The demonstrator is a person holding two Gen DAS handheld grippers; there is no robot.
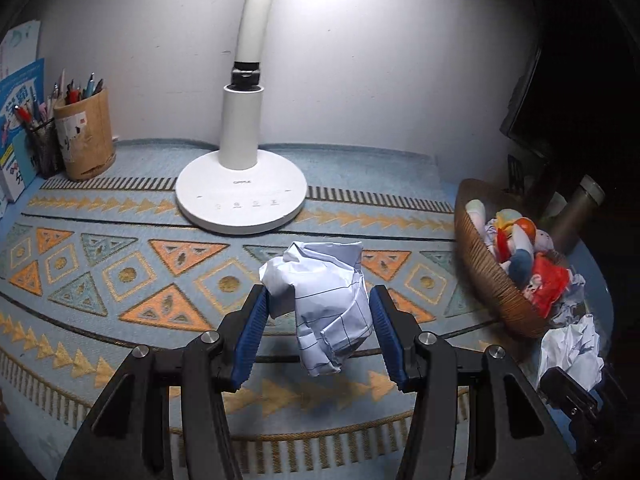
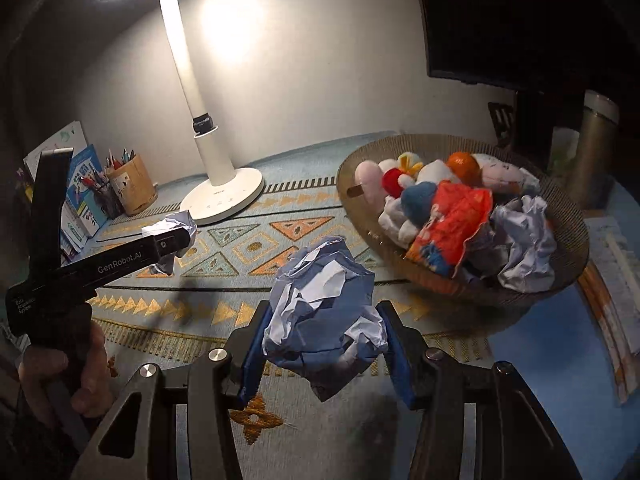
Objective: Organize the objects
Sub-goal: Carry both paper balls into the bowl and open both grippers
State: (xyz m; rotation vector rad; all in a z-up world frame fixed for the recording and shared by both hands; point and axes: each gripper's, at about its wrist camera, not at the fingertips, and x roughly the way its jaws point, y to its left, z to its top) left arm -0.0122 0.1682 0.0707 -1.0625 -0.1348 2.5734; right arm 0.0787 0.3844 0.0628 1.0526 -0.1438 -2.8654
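Blue ribbed pads of the left gripper (image 1: 318, 312) pinch a crumpled lined paper ball (image 1: 320, 304) above the patterned mat (image 1: 120, 272); its underside is hidden. Right gripper (image 2: 324, 340) clamps another paper wad (image 2: 324, 316) near the woven basket (image 2: 576, 240), whose soft toys (image 2: 420, 200) blur together

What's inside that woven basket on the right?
The woven basket holds plush toys, an orange ball, a red-orange packet and crumpled paper. Whatever lies beneath that pile is covered.
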